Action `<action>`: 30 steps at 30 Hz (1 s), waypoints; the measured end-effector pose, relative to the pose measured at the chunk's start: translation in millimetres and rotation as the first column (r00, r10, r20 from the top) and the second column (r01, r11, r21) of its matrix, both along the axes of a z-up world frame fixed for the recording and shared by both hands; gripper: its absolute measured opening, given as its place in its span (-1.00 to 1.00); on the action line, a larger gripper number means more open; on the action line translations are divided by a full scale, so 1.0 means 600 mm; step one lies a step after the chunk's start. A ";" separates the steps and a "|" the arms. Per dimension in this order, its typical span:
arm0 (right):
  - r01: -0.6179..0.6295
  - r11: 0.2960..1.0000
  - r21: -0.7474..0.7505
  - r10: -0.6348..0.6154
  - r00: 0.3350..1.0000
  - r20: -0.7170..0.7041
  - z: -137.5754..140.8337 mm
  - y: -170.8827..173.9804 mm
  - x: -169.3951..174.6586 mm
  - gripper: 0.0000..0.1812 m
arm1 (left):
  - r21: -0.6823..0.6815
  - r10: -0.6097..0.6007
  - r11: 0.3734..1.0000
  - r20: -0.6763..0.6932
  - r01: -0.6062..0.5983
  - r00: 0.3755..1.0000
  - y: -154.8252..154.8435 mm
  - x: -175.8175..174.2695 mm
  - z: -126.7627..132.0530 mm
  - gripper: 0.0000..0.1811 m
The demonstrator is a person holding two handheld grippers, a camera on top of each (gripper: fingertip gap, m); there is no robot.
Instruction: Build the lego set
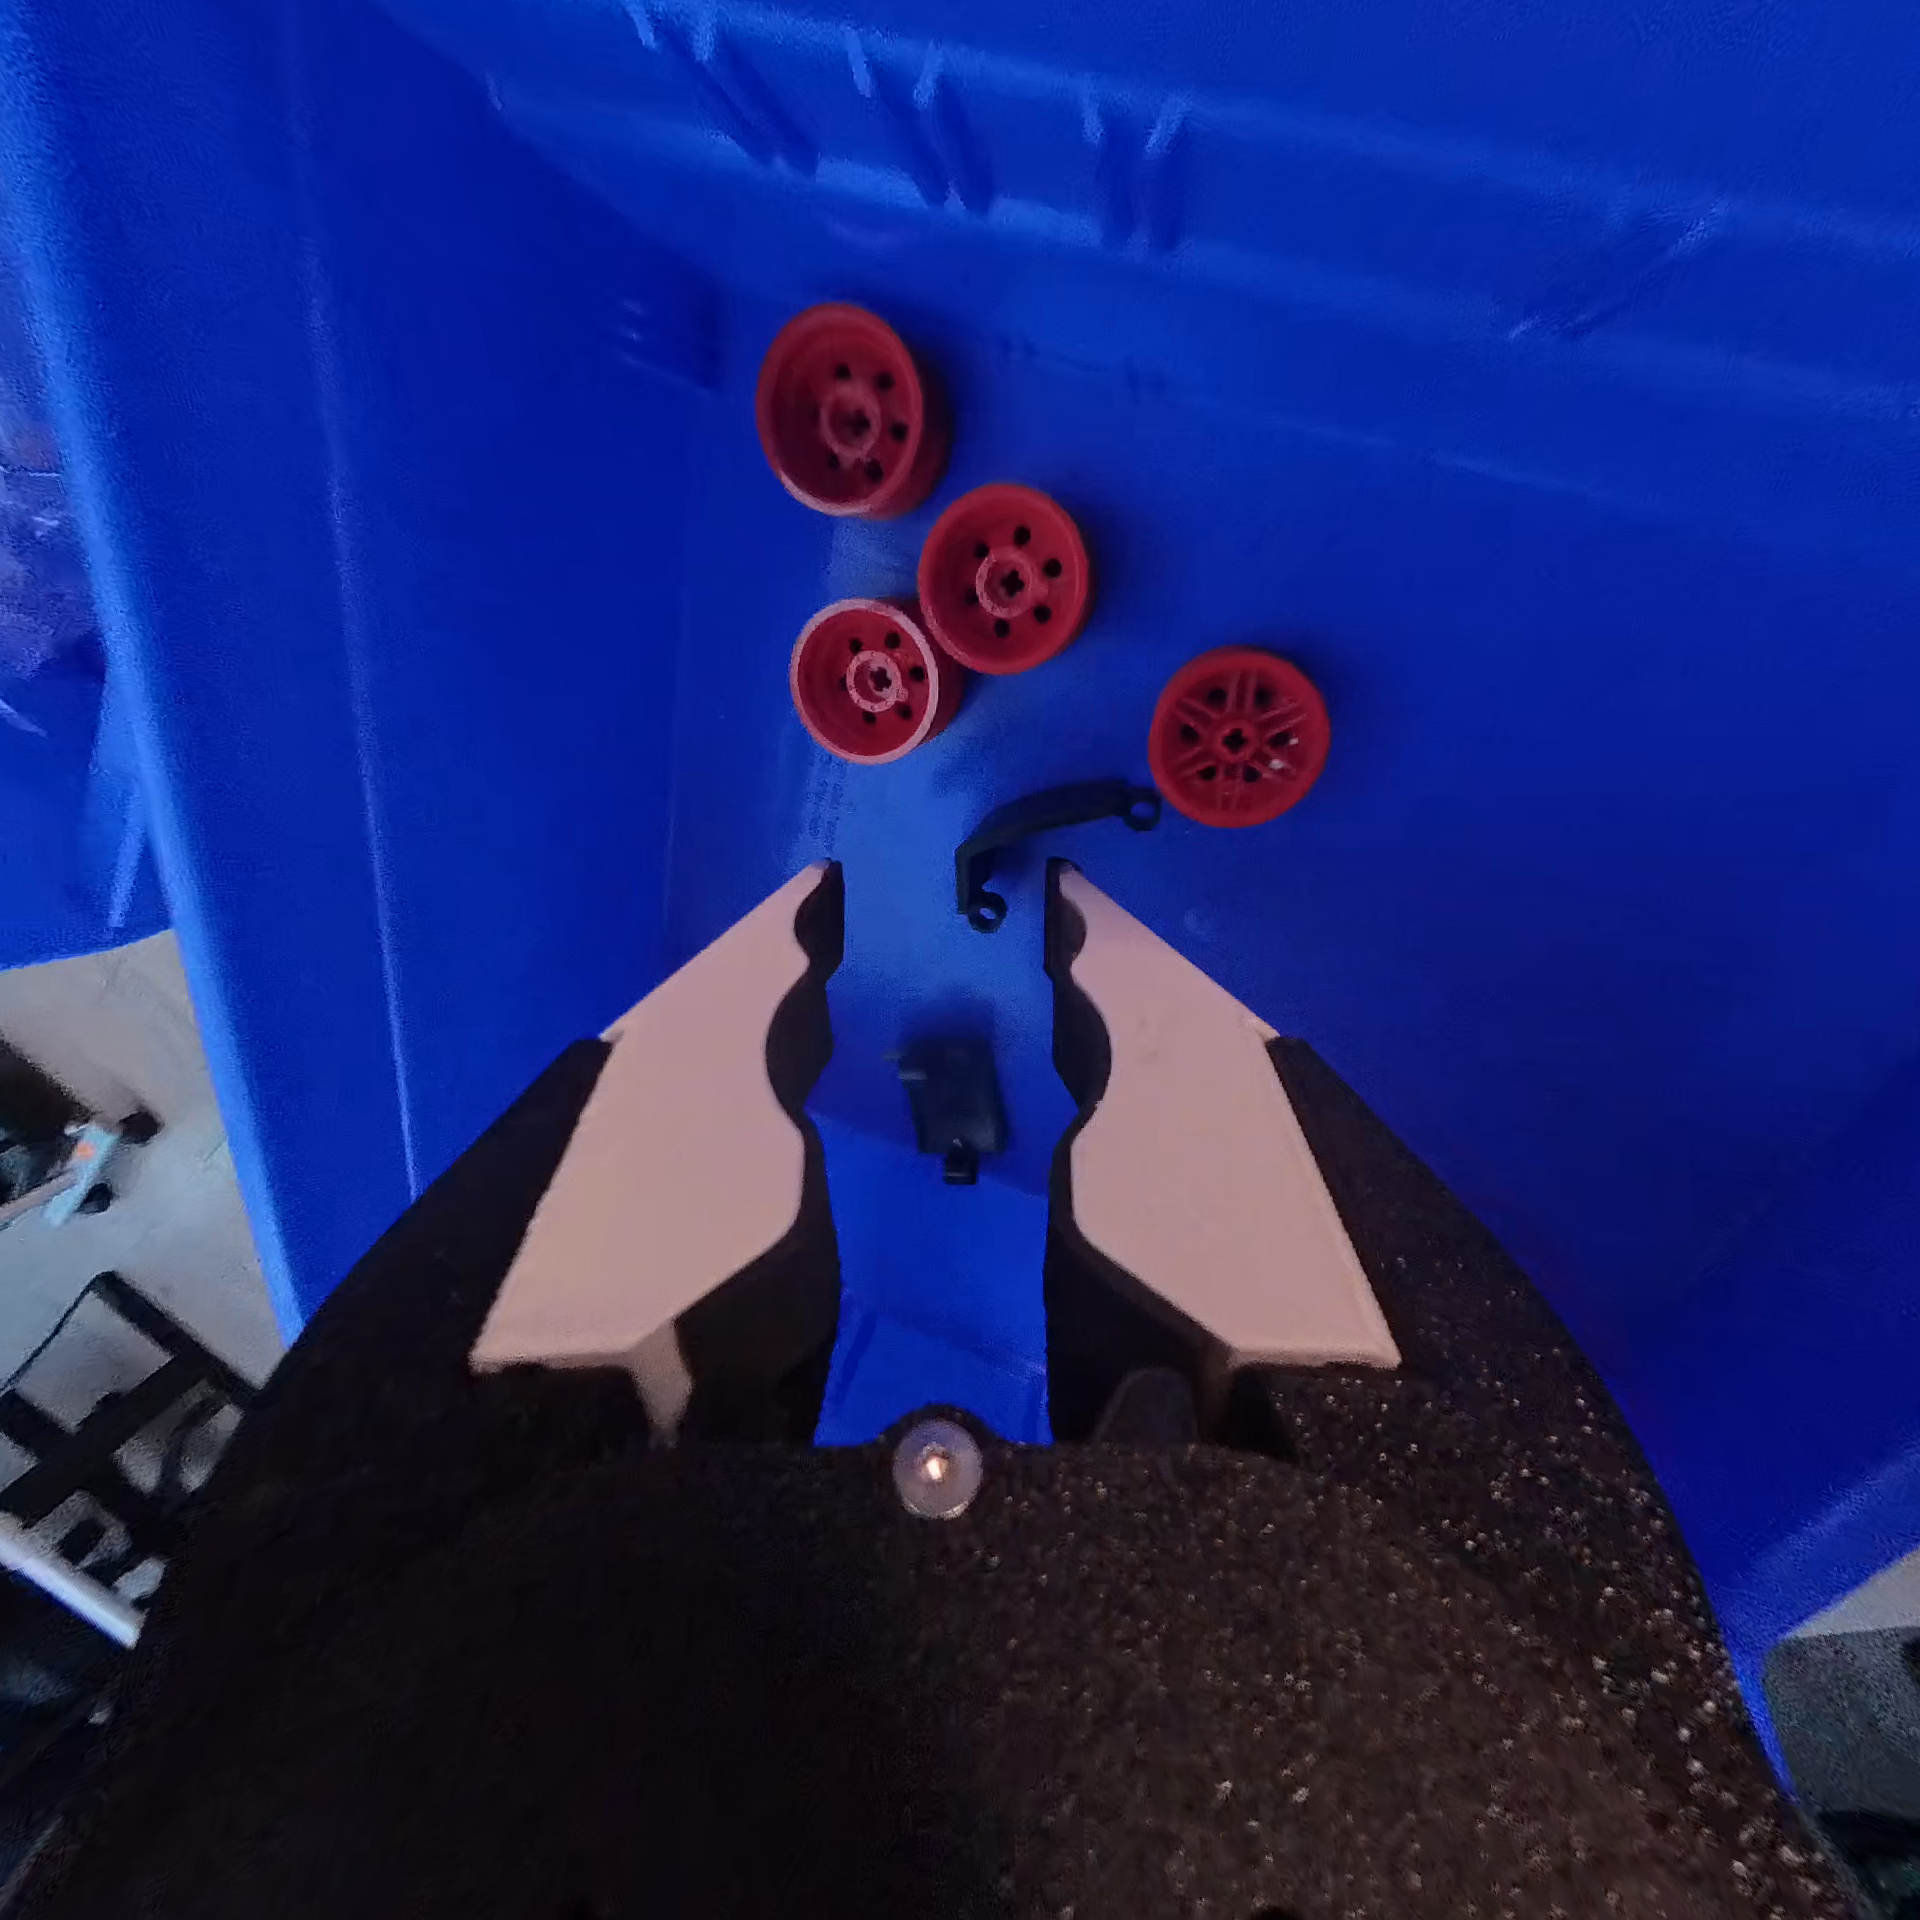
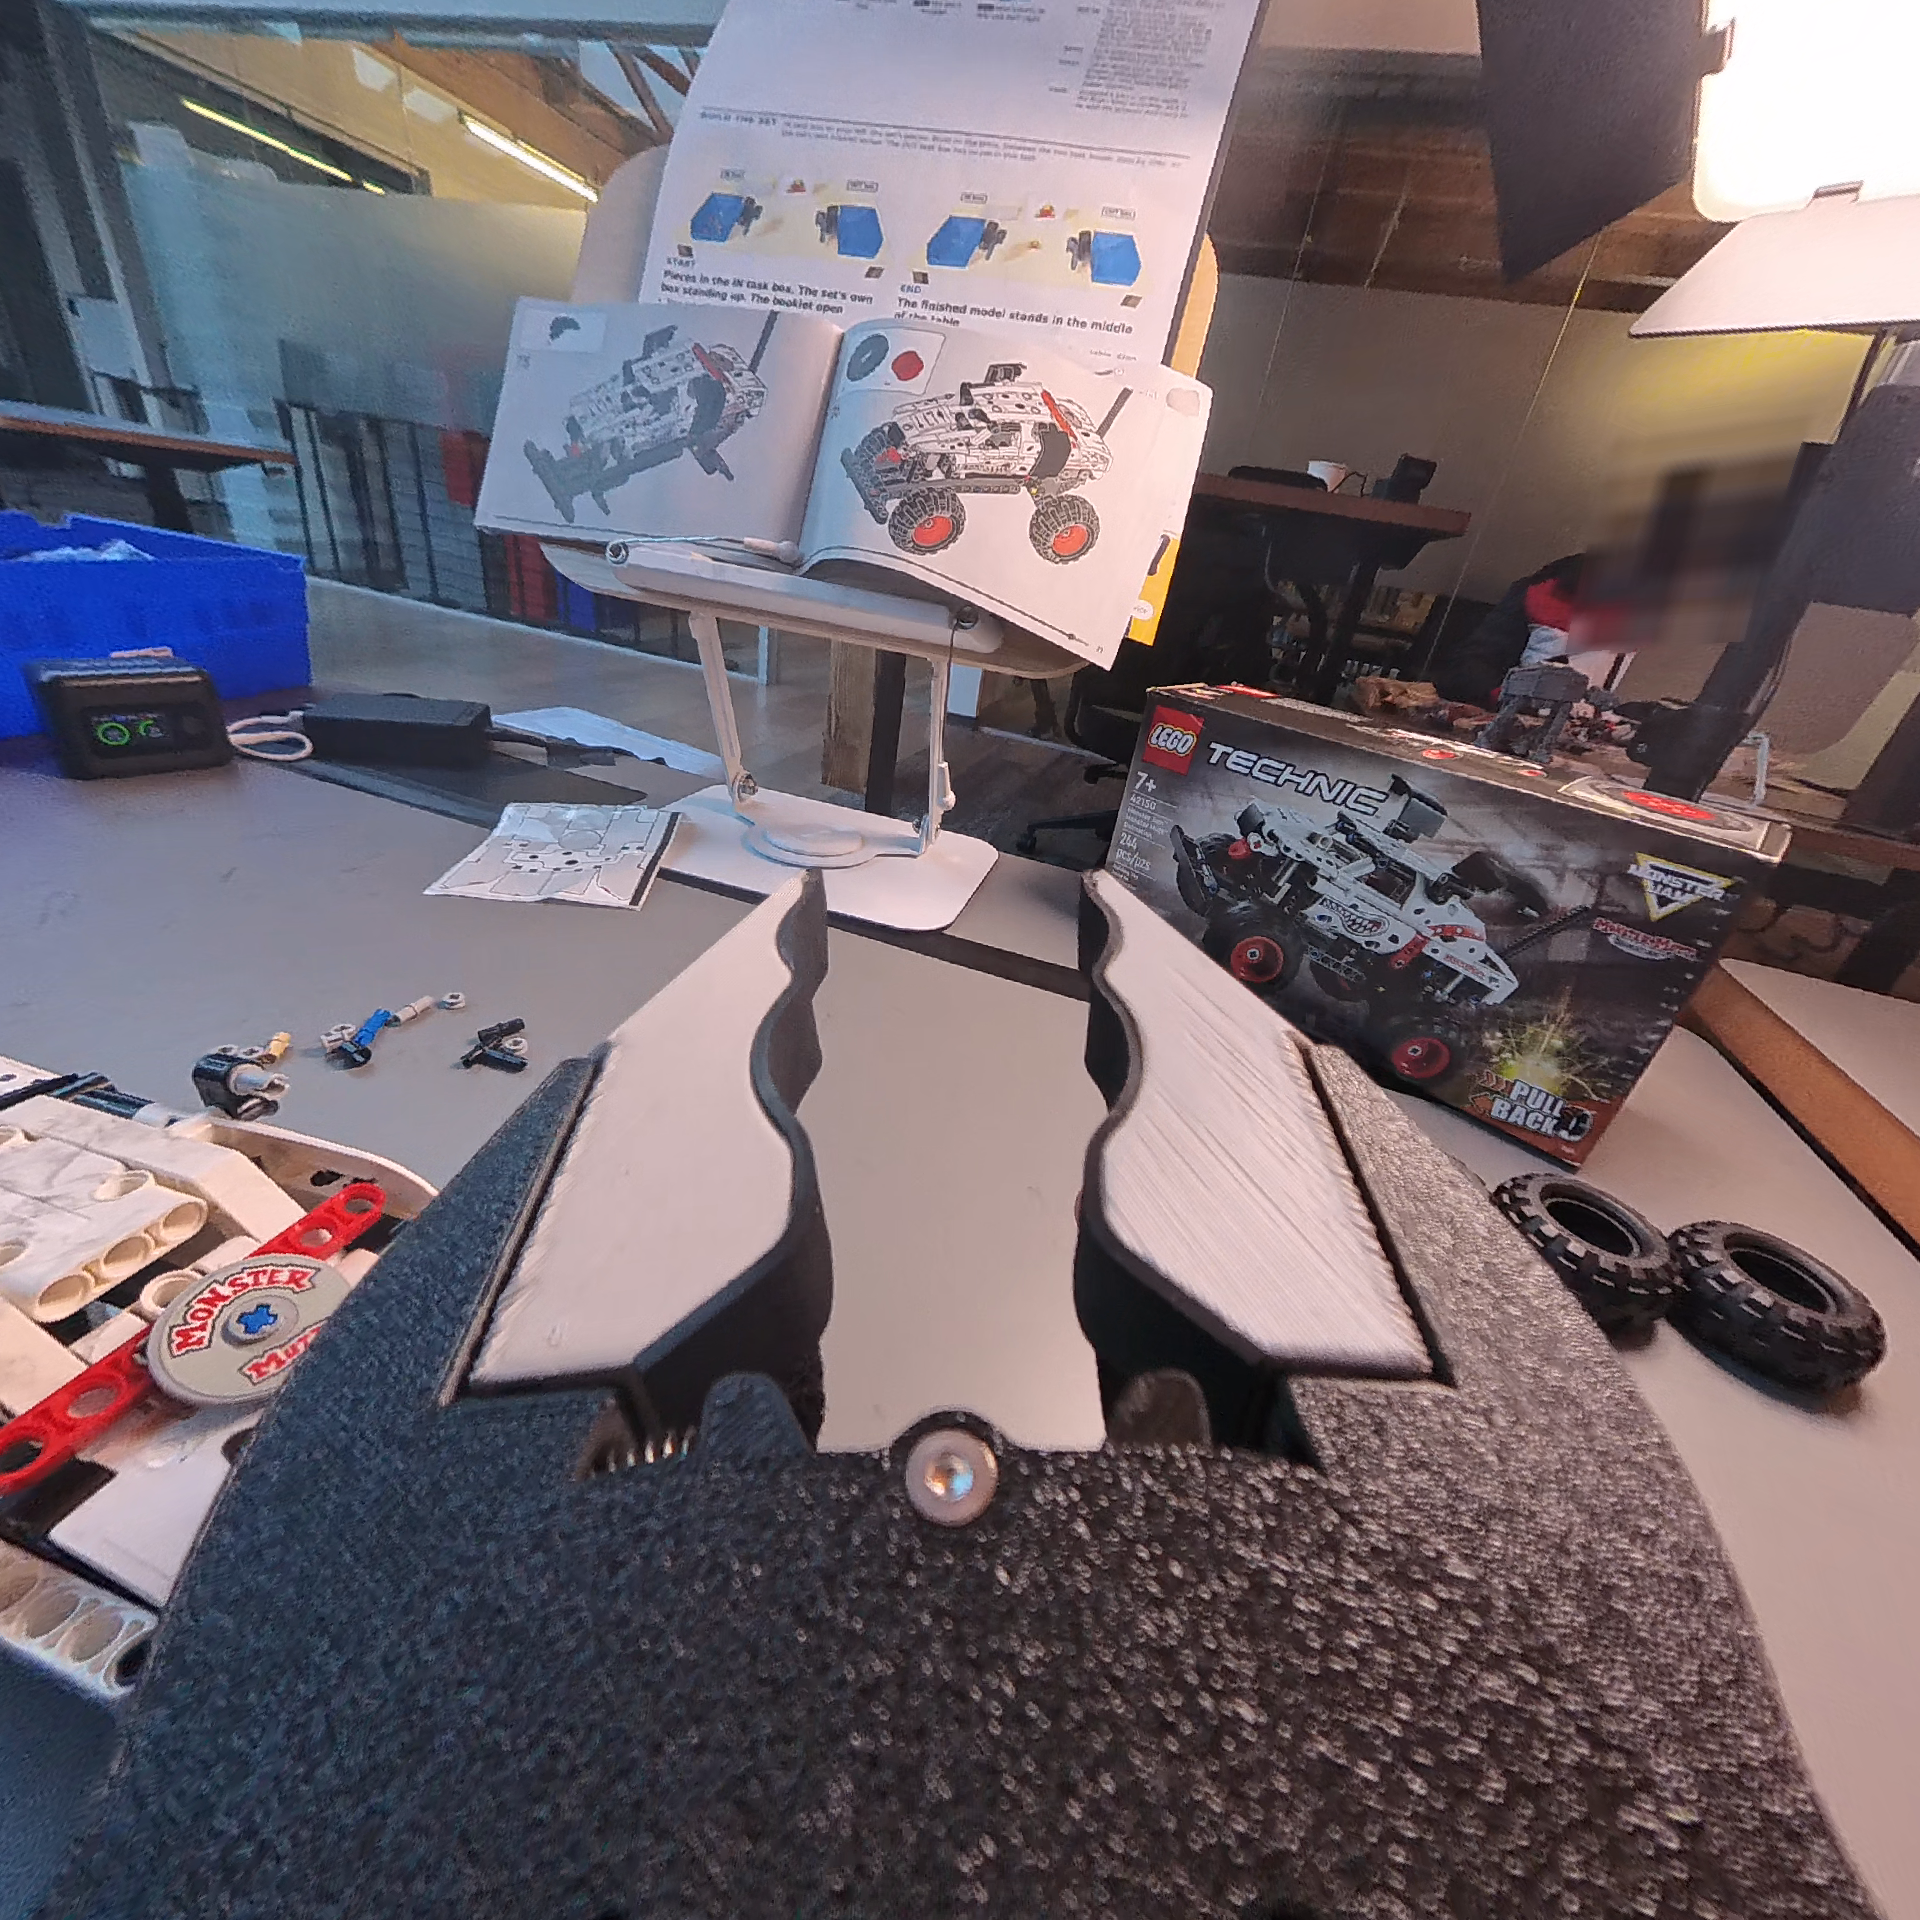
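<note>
Your left gripper (image 1: 943, 878) hangs inside the blue plastic bin (image 1: 1455, 520), tongs wide and empty, above a small black connector piece (image 1: 954, 1103). Just beyond its tips lie a curved black arch piece (image 1: 1039, 831) and four red plastic wheel hubs (image 1: 1003, 578). Your right gripper (image 2: 951, 904) stands wide and empty over the grey table (image 2: 260, 935), with the partly built white truck model (image 2: 125, 1247) to its near left and two black rubber tyres (image 2: 1683, 1273) to its right.

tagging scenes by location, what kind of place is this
Probably a shared workshop or office: a grey worktable carrying a booklet stand and the set's box, more desks behind, and exposed ceiling beams overhead.
</note>
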State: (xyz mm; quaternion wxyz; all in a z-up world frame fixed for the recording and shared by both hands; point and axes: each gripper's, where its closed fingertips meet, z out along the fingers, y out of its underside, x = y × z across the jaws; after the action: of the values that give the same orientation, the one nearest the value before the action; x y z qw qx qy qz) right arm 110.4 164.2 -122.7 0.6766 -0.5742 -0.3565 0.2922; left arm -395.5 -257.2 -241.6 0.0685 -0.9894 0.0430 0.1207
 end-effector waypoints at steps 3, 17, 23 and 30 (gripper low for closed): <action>0.017 1.000 -0.006 -0.017 1.000 -0.002 -0.001 0.004 0.008 -0.49 | -0.124 -0.042 0.991 0.041 0.047 0.998 -0.016 0.004 -0.040 -0.97; 0.043 0.999 -0.018 -0.044 0.999 -0.032 0.004 0.007 0.033 -0.52 | 0.462 -0.423 0.788 -0.076 0.408 0.903 0.207 0.386 0.240 -1.00; 0.057 0.998 0.004 -0.057 0.998 -0.030 0.007 0.005 0.044 -0.53 | 0.423 -0.696 0.701 0.231 0.575 0.679 0.240 0.678 0.083 -1.00; 0.079 0.997 -0.021 -0.080 0.996 -0.035 0.001 0.016 0.058 -0.54 | 0.422 -0.722 0.677 0.223 0.603 0.655 0.278 0.783 -0.001 -0.99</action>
State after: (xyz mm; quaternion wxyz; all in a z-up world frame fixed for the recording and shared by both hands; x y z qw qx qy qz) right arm 145.0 174.1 -121.8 0.6886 -0.5890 -0.3181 0.2787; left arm 74.5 -90.6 -242.4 0.2699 -0.8826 0.3723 -0.0980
